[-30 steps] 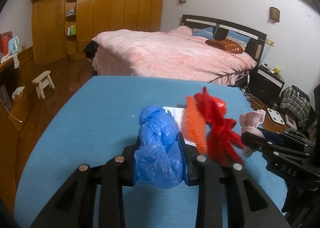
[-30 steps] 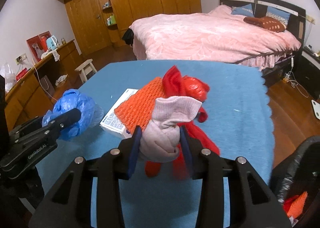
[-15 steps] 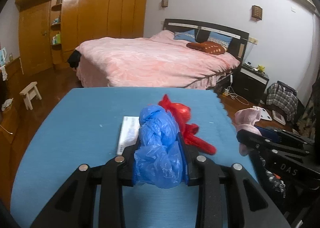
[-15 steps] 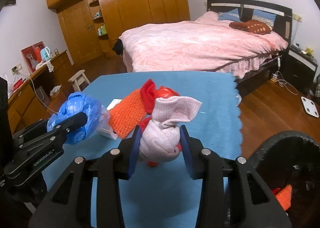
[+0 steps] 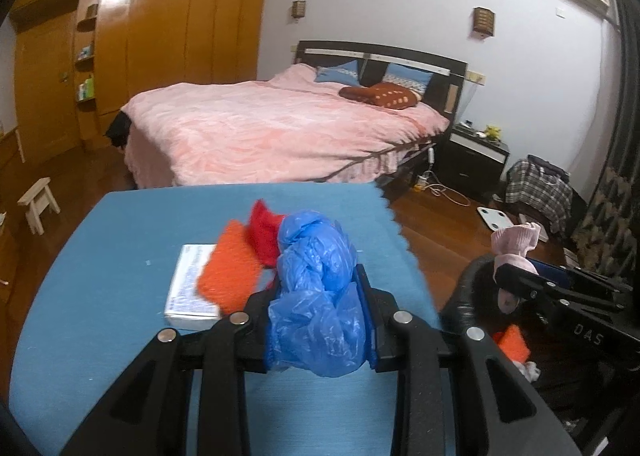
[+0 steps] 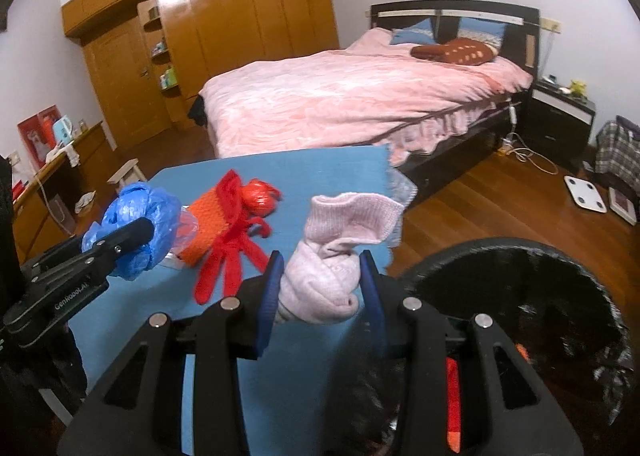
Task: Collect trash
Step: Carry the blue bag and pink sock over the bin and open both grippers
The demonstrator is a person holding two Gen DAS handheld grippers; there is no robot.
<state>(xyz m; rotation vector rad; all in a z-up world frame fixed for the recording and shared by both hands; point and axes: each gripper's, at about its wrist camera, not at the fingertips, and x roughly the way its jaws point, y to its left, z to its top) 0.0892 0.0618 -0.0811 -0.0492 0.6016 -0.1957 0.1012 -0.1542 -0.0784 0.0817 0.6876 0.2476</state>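
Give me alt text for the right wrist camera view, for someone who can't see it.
The right gripper is shut on a balled pink sock, beside a black trash bin at lower right. To the left, the left gripper clamps a crumpled blue plastic bag over a blue table holding a red glove and an orange knit piece. A pink bed stands behind.

Your left gripper [image 5: 318, 316]: angled downward, jaws clamped on a blue plastic bag [image 5: 316, 296] | your right gripper [image 6: 320, 292]: angled downward, jaws clamped on a pink sock [image 6: 328, 276] | both side by side, near each other.
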